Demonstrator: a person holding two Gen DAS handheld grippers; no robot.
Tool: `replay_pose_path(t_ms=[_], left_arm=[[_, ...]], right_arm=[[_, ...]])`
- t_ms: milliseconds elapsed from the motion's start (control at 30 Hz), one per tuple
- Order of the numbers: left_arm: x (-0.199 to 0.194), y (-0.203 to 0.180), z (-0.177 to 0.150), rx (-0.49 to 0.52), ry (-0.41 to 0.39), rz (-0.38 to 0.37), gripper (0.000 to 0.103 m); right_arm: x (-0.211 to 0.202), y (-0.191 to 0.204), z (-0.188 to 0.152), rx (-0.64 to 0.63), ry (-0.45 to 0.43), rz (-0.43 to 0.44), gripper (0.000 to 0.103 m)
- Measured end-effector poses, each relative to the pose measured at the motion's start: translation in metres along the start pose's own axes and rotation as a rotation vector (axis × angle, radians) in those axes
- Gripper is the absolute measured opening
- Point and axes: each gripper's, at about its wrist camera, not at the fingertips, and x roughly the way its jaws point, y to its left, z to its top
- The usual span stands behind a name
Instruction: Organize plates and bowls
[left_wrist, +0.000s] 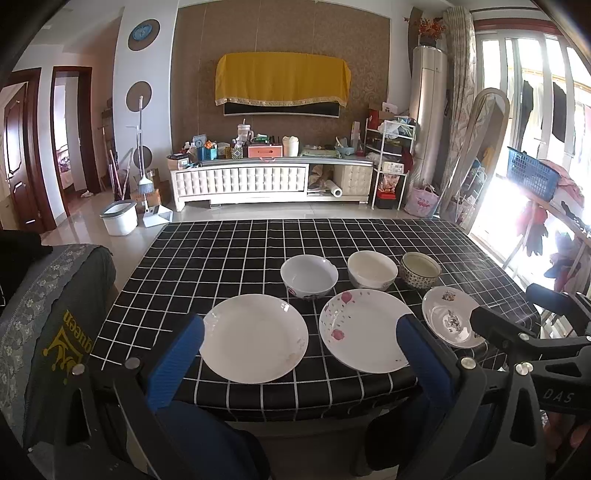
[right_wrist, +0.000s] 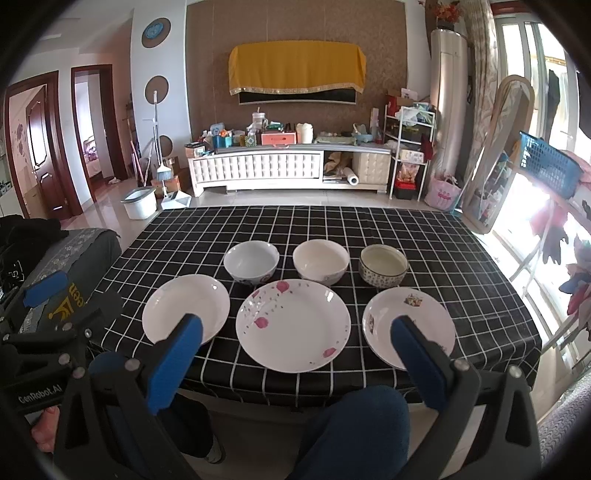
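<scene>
Three plates lie in a row near the front edge of the checked table: a plain white plate (left_wrist: 254, 338) (right_wrist: 185, 309), a pink-flowered plate (left_wrist: 364, 329) (right_wrist: 293, 325) and a small picture plate (left_wrist: 448, 315) (right_wrist: 408, 326). Behind them stand a white bowl (left_wrist: 309, 276) (right_wrist: 251, 261), a cream bowl (left_wrist: 372, 270) (right_wrist: 321, 261) and a patterned bowl (left_wrist: 420, 270) (right_wrist: 383, 266). My left gripper (left_wrist: 301, 332) hangs open in front of the table, holding nothing. My right gripper (right_wrist: 297, 330) is open too, also short of the table edge and apart from the plates.
The table (left_wrist: 229, 251) wears a black cloth with white grid lines. A grey covered seat (left_wrist: 48, 314) stands at its left. A person's legs in blue trousers (right_wrist: 354, 424) are under the front edge. Drying racks and a blue basket (left_wrist: 532, 173) crowd the right side.
</scene>
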Motion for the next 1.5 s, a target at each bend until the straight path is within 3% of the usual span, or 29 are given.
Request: replay_pose_path(t_ms=[1000,1333,1500], left_arm=[[-0.007,-0.003,0.004,0.007,0.001,-0.002,0.103],[-0.012,0.004,0.028,0.014,-0.025,0.024,0.103],[-0.010,0.024,0.047,-0.008,-0.043,0.062,0.103]], right_arm=[[-0.004,-0.002,-0.002,0.006,0.017,0.004,0.103],[-0.006,0.003,0.029,0.000,-0.016,0.020,0.103],[0.004,0.017,0.050,-0.011,-0.025,0.106,0.103]])
